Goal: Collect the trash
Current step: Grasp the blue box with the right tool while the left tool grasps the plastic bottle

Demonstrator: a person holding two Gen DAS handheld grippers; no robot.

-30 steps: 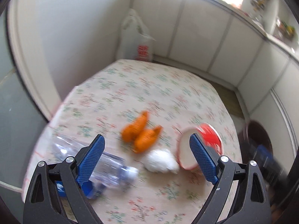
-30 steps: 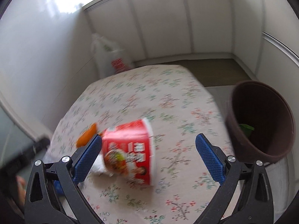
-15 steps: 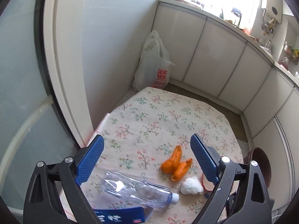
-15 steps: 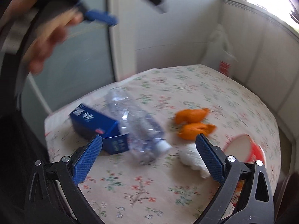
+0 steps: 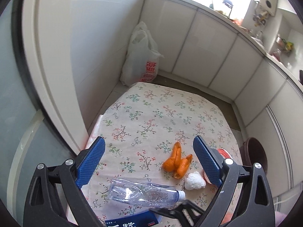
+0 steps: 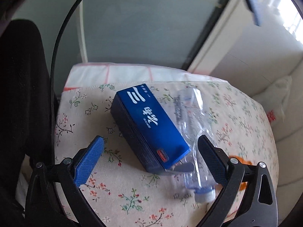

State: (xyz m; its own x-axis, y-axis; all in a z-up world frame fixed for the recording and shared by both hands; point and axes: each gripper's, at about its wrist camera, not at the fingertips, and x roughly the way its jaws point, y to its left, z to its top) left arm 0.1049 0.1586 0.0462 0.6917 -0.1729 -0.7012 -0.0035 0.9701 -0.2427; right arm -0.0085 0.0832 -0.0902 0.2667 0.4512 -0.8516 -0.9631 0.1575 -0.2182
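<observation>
Both tongs are held wide and hold nothing. On the left, the left gripper [image 5: 148,160] is kept high over the flowered cloth [image 5: 151,113]. Below it the clear bottle [image 5: 144,193] lies on its side, with the orange peels [image 5: 177,162], the white paper ball [image 5: 195,178] and the red cup [image 5: 223,153] further right. The right gripper [image 6: 150,159] is set around the blue box [image 6: 149,126], which touches the bottle. The box should probably be pinched across its narrow sides, so that the bottle is not caught too. The brown bin [image 5: 255,155] is seen past the table edge.

On the tablecloth [image 5: 151,113], the box [image 6: 149,126] lay against the plastic bottle [image 5: 144,193]; peels [image 5: 177,160] and crumpled tissue [image 5: 195,178] lay beyond the bottle's cap.
</observation>
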